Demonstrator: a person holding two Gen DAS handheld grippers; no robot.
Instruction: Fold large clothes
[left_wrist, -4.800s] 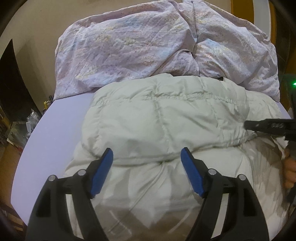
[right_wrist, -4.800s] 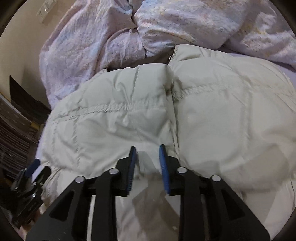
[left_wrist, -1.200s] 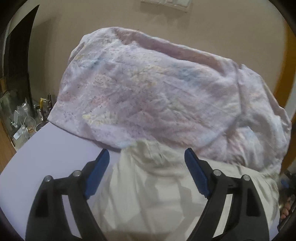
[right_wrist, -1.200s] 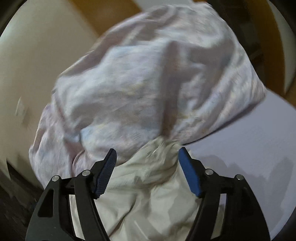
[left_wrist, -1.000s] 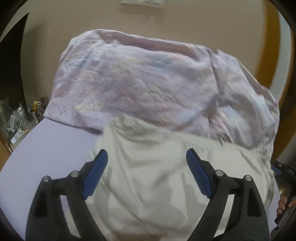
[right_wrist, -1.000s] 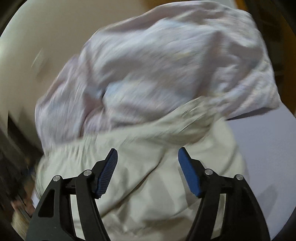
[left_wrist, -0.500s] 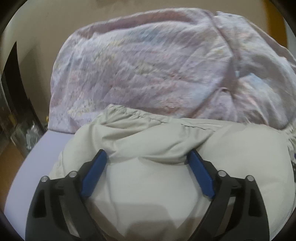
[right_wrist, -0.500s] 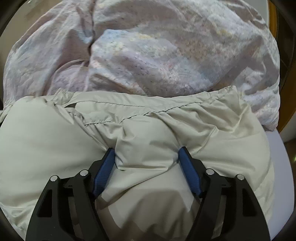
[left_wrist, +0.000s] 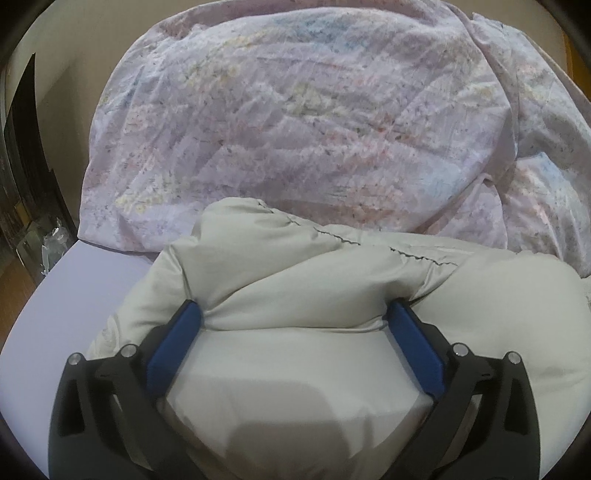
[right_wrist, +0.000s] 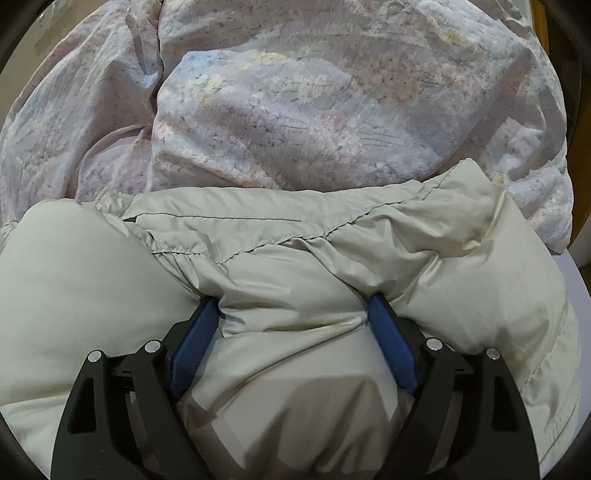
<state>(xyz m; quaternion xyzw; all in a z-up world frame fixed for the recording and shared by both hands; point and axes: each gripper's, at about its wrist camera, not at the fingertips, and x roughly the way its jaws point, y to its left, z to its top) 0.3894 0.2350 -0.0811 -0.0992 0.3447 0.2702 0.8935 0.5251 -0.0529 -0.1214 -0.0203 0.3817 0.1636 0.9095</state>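
Puffy beige jacket (left_wrist: 332, 280) bunched btwn both wide-spread hand-held grippers (left (left_wrist: 293, 321), right (right_wrist: 293, 314)), stitching visible.

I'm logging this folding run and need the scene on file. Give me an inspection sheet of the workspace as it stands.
Surface: pale lilac bed sheet, bare at the left edge.
Job's things: puffy beige quilted jacket, bunched, lying on the sheet.
Clutter: crumpled pink floral duvet heaped behind the jacket, touching it.
Grippers: left gripper and right gripper both open wide, blue pads pressed into jacket padding bulging between them.
Cables: nothing seen.
Surroundings: beige wall; dark furniture at far left; wood floor.
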